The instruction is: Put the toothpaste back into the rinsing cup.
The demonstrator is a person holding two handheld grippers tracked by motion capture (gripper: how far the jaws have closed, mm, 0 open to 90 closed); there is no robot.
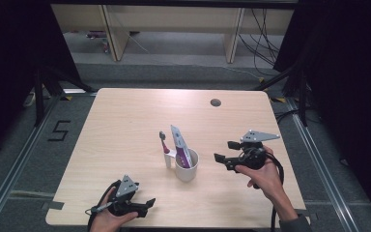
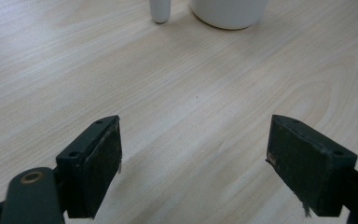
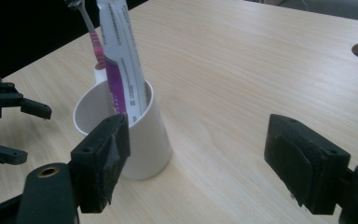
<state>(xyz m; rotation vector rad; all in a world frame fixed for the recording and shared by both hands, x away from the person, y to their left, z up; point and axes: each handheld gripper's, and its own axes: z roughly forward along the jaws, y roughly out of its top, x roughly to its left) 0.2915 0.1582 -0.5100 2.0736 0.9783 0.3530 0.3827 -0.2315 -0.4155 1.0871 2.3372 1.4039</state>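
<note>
Left gripper (image 1: 144, 205): held in the person's left hand (image 1: 107, 218) at the near table edge, jaws pointing right, spread wide, nothing between them; grey plate on top. Right gripper (image 1: 224, 152): held in the right hand (image 1: 261, 175), forearm entering from the lower right, jaws pointing left, likewise wide apart and empty; grey plate on top.

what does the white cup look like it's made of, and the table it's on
The white cup looks like matte plastic or glazed ceramic: smooth, uniformly white, thin rim; the pictures leave it open. The pale wooden table looks like wood or wood-grain laminate: visible grain lines, satin sheen.
</note>
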